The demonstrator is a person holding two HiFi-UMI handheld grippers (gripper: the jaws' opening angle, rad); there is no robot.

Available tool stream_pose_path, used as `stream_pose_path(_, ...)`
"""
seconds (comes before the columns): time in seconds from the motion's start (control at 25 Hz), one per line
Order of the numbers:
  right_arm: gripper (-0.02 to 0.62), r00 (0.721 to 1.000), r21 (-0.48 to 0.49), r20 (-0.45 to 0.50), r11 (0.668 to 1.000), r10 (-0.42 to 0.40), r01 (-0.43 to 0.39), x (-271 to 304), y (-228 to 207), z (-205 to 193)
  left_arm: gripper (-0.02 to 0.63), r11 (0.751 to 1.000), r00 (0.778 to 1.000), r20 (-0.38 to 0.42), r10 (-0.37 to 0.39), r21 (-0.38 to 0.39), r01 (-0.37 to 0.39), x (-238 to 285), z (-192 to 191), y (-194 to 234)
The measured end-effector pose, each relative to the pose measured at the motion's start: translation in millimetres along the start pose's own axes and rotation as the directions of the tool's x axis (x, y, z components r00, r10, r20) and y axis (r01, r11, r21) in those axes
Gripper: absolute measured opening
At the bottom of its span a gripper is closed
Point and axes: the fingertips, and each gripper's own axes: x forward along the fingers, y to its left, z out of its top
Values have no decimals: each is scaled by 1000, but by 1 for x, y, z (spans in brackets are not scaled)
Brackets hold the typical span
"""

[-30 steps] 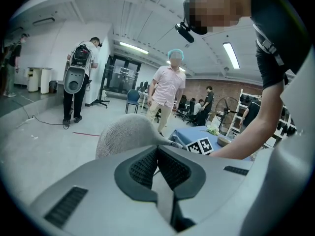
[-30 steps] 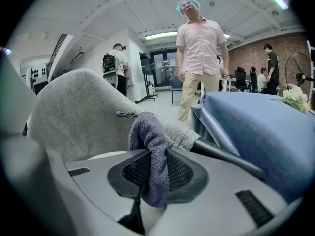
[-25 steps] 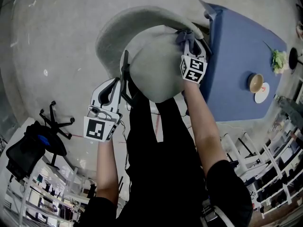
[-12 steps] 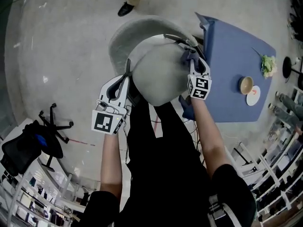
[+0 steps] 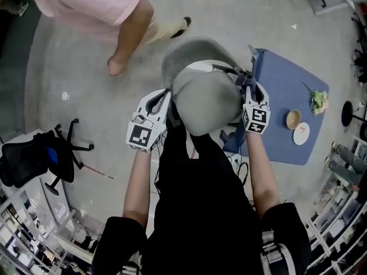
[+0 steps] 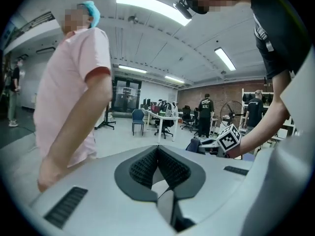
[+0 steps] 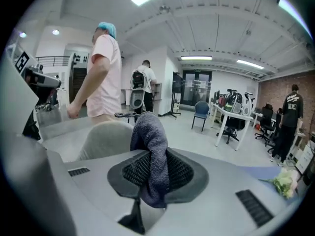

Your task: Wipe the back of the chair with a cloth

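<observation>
A grey chair shows its rounded back (image 5: 206, 99) just in front of the person, with its seat (image 5: 186, 56) beyond. My right gripper (image 5: 245, 80) is at the back's upper right edge and is shut on a dark blue-grey cloth (image 5: 239, 75). The cloth (image 7: 150, 146) hangs bunched between the closed jaws of that gripper (image 7: 151, 168), and the chair (image 7: 106, 137) lies behind it. My left gripper (image 5: 166, 94) rests at the back's left edge. In its own view the left gripper (image 6: 157, 150) is shut with nothing in it.
A person in a pink shirt (image 5: 86, 4) walks close by beyond the chair. A blue table (image 5: 281, 85) at the right holds a bowl (image 5: 293, 119), a plate (image 5: 302, 133) and greens (image 5: 319, 101). A black office chair (image 5: 34, 162) lies at the left. Shelving (image 5: 338, 234) stands at the lower right.
The head view has drawn back and shifted. The person in pink has walked into view at the top. Both grippers keep their places at the chair back's two edges.
</observation>
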Motion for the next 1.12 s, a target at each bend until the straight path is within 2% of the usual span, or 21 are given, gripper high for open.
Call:
stream_pose_path(0.2,92,991,18,57,992,125,-126,-30,31,40,23,999,999,-21,29,25,-28,-35,19,-11)
stream_pose_path(0.48,92,956,-75,99,960,276,-269,-66,75,73,22,997,998,-18,57,46,-56,-64,40,-29)
stream_pose_path(0.6,92,917,-88,121,925,379,-371,-85,96,80,23,996,997,-20,71,63,-69,-69,47,-38)
stream_pose_path(0.76,91,848,-151,129,855,515,-496,-108,126,90,22,994,997,-15,79,82,-78,-67,55,-52)
stream_pose_path(0.92,91,799,-198,143,808,585,-555,-120,145,103,22,990,995,-7,98,101,-97,-67,64,-60)
stream_pose_path(1.12,91,756,-237,147,765,638,-599,-127,164,113,21,987,991,-15,132,98,-130,-81,64,-65)
